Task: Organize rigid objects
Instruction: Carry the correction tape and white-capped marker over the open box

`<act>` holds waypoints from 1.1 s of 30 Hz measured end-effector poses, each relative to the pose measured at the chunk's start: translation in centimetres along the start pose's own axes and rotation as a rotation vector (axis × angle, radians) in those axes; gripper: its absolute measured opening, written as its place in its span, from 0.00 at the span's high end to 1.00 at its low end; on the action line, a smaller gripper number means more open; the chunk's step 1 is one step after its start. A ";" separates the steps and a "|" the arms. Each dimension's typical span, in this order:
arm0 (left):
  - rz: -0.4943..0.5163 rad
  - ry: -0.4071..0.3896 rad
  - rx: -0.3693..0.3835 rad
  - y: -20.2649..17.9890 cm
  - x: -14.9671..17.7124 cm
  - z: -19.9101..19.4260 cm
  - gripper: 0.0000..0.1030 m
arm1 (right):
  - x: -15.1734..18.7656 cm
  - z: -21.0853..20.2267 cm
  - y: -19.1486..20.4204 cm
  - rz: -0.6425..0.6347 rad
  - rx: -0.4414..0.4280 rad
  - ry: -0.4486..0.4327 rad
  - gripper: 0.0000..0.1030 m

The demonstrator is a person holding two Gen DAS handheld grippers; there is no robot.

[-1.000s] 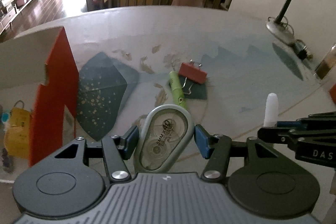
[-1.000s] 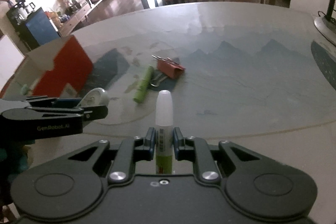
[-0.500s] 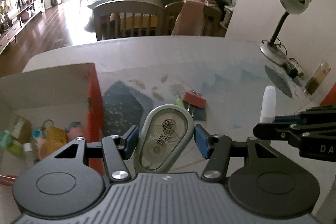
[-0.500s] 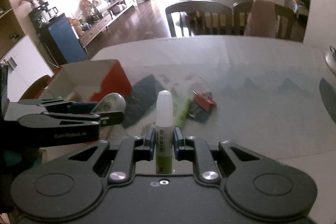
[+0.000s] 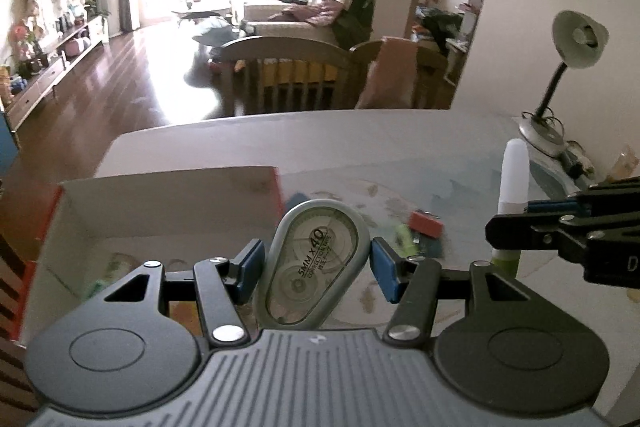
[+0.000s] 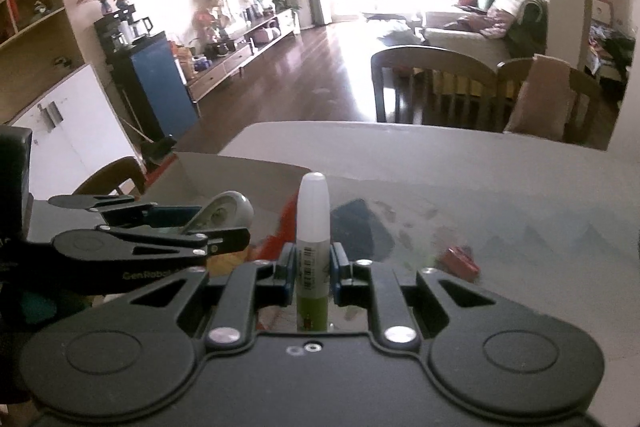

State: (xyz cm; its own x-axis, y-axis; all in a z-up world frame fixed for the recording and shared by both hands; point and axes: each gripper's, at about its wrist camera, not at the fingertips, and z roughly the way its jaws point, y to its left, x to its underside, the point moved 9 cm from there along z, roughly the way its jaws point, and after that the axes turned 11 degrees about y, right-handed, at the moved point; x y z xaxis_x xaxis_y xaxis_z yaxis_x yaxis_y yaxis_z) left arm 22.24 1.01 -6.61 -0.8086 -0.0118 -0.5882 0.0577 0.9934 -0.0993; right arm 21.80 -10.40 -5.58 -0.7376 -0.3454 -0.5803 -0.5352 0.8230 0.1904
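Correction tape, grey teardrop dispenser w/ clear window and "5MM x 40" print, sits clamped between the blue pads of the left gripper, rounded end pointing away from the camera, held up off the table. It hangs over the right near edge of an open cardboard box, which has an orange-red outside, pale inside and stands at the table's left end; a few small items lie in the box bottom, too blurred to name. Right gripper has its jaws drawn tight together on a glue stick, upright btwn the pads: white cap on top, barcode label mid-body, green lower part. In the left wrist view the same stick pokes up at far right, w/ the right gripper's black fingers seen side-on. In the right wrist view the left gripper shows side-on at left, tape in its tips, over the box. Both tools are up in the air, near each other, not touching. Left on the table, right of the box: a red binder clip and just left of it a green tube-like thing, both motion-blurred, lying on a dark blue patch of the tabletop print. Desk lamp stands at the far right edge by the wall; wooden chairs sit beyond the far side of the table.
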 end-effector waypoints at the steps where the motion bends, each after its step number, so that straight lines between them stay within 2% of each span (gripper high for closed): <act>1: -0.008 -0.001 -0.007 0.9 0.0 -0.2 0.44 | -0.3 0.2 0.5 -0.005 -0.002 -0.002 0.84; 12: -0.078 -0.003 -0.071 9.1 0.2 -1.5 0.44 | -4.2 3.6 5.8 -0.024 -0.030 -0.008 0.84; 19: -0.117 0.015 -0.110 14.0 0.9 -1.0 0.44 | -5.3 6.0 7.8 -0.039 -0.016 -0.002 0.84; 26: -0.151 0.054 -0.133 18.0 1.6 1.0 0.45 | -5.4 9.5 9.2 -0.050 0.009 0.056 0.84; 33: -0.146 0.106 -0.149 19.7 3.0 4.0 0.44 | -4.1 13.8 9.8 -0.063 0.050 0.142 0.84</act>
State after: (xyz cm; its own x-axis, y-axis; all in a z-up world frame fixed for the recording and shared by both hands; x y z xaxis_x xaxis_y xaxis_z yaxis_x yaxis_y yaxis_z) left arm 23.24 20.14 -13.53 -0.8593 -0.1524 -0.4883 -0.1452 0.9880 -0.0529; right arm 25.26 5.29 -12.21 -0.7556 -0.4545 -0.4718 -0.5640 0.8177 0.1155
